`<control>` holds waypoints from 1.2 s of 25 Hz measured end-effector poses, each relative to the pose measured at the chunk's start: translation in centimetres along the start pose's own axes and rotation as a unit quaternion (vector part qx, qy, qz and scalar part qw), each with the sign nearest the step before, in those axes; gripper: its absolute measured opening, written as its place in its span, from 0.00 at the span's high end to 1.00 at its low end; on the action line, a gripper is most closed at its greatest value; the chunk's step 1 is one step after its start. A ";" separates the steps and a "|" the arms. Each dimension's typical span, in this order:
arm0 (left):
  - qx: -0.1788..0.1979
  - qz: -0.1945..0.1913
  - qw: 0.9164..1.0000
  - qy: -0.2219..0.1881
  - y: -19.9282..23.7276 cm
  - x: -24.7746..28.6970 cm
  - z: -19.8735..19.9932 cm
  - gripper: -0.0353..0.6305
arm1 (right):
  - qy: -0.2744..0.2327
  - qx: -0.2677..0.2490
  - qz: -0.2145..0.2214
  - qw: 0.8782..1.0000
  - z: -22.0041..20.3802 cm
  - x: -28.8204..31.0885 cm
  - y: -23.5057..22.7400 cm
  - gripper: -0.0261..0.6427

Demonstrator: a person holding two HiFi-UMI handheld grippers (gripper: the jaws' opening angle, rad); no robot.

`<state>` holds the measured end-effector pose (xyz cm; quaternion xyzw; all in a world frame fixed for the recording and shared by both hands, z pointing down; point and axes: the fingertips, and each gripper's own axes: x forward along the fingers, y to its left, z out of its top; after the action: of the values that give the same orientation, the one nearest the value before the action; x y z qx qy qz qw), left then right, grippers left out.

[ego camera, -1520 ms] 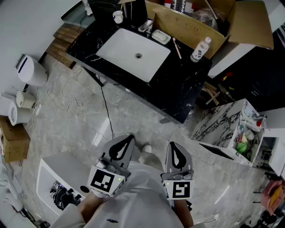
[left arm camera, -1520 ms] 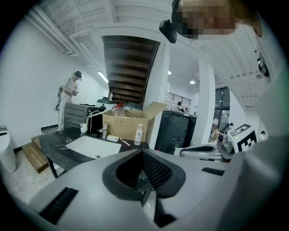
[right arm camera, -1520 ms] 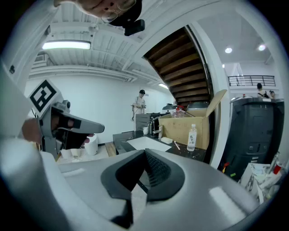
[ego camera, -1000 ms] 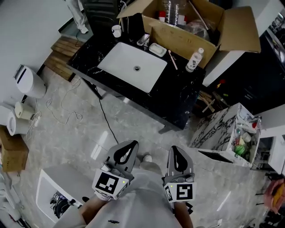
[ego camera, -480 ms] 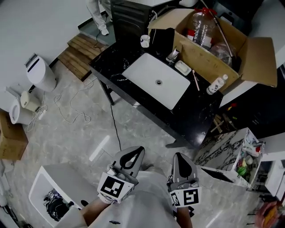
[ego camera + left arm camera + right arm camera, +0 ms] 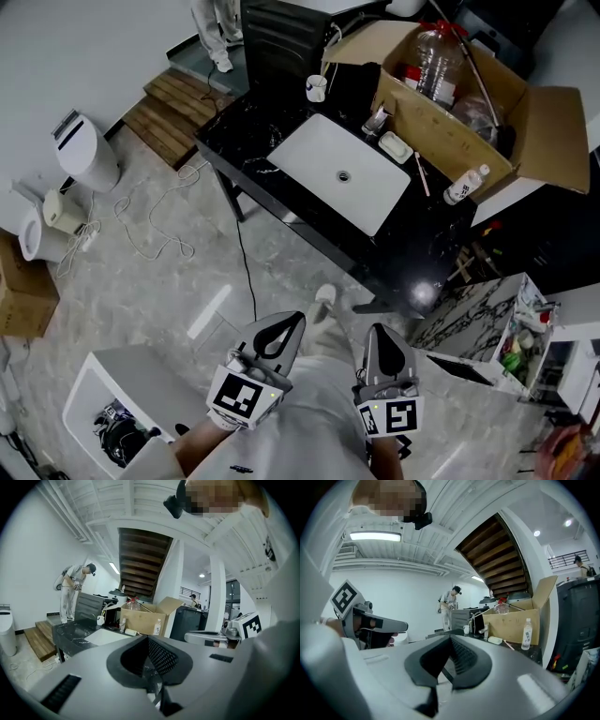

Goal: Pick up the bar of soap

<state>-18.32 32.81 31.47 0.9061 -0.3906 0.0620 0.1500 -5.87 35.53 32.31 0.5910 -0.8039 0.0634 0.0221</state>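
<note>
Bottle [image 6: 439, 58] in box [image 6: 441, 127]; soap [image 6: 396, 147] in dish [image 6: 382, 140]

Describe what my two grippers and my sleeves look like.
The left gripper and the right gripper are both light grey, tapering shells. Each has a black teardrop-shaped opening lined with textured black pads. Near the hand, each carries a white cube printed with black square markers. No cables show. The person wears a white long-sleeved top.

Left gripper [image 6: 295, 320], right gripper [image 6: 376, 330] side by side, jaws together.
</note>
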 end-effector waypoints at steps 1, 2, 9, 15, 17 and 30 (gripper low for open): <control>-0.002 0.000 1.000 -0.001 0.1 0.0 0.1 0.94 | 0.000 0.002 -0.002 1.000 -0.1 0.1 -0.1 0.95; -0.003 0.000 1.000 -0.002 0.3 0.1 0.2 0.94 | -0.001 0.003 -0.003 1.000 -0.1 0.3 -0.2 0.95; 0.003 0.010 1.000 0.001 2.4 1.7 0.9 0.94 | -0.013 0.004 -0.001 1.000 0.5 2.9 -1.0 0.95; 0.014 0.007 1.000 0.005 4.6 5.4 2.0 0.94 | -0.014 0.010 -0.006 1.000 0.3 6.7 -3.5 0.95; 0.026 0.006 1.000 0.007 5.8 6.9 2.4 0.94 | -0.015 0.012 -0.007 1.000 0.4 8.5 -4.3 0.95; 0.029 0.014 0.999 0.011 12.0 15.1 6.9 0.94 | -0.015 0.002 -0.023 1.000 2.8 18.8 -10.6 0.95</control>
<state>-16.68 12.43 31.08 0.9039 -0.3992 0.0855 0.1276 -1.34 14.31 32.36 0.6099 -0.7905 0.0554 0.0103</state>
